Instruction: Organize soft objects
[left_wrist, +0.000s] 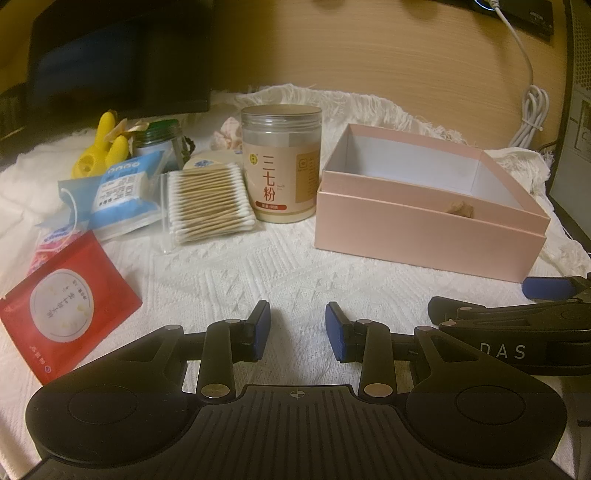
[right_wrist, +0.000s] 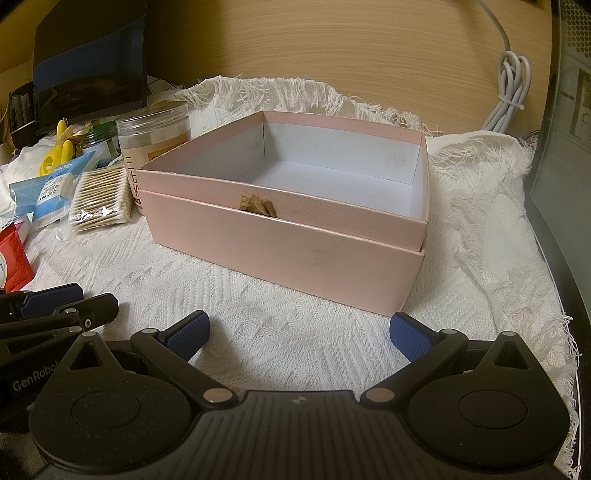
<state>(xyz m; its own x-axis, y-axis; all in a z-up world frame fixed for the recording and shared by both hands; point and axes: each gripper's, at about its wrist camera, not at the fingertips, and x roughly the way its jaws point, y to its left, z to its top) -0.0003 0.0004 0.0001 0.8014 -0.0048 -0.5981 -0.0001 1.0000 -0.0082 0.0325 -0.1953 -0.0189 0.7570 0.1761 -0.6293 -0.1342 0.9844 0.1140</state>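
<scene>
An open pink box (left_wrist: 424, 232) (right_wrist: 288, 243), white inside and empty, sits on a white woven cloth (left_wrist: 236, 280). Left of it lie a bag of cotton swabs (left_wrist: 208, 206) (right_wrist: 99, 206), a blue wipes packet (left_wrist: 122, 192), a red sachet (left_wrist: 62, 306) and a pink tissue pack (left_wrist: 51, 243). My left gripper (left_wrist: 297, 328) is open and empty over the cloth, in front of the swabs and jar. My right gripper (right_wrist: 299, 336) is open wide and empty in front of the box; it also shows in the left wrist view (left_wrist: 517, 306).
A clear jar (left_wrist: 281, 162) with beige powder stands between the swabs and the box. A yellow rabbit toy (left_wrist: 103, 147) and a green-lidded jar (left_wrist: 159, 140) stand behind. A dark monitor (left_wrist: 118, 55) is at back left, a white coiled cable (right_wrist: 509, 92) at back right.
</scene>
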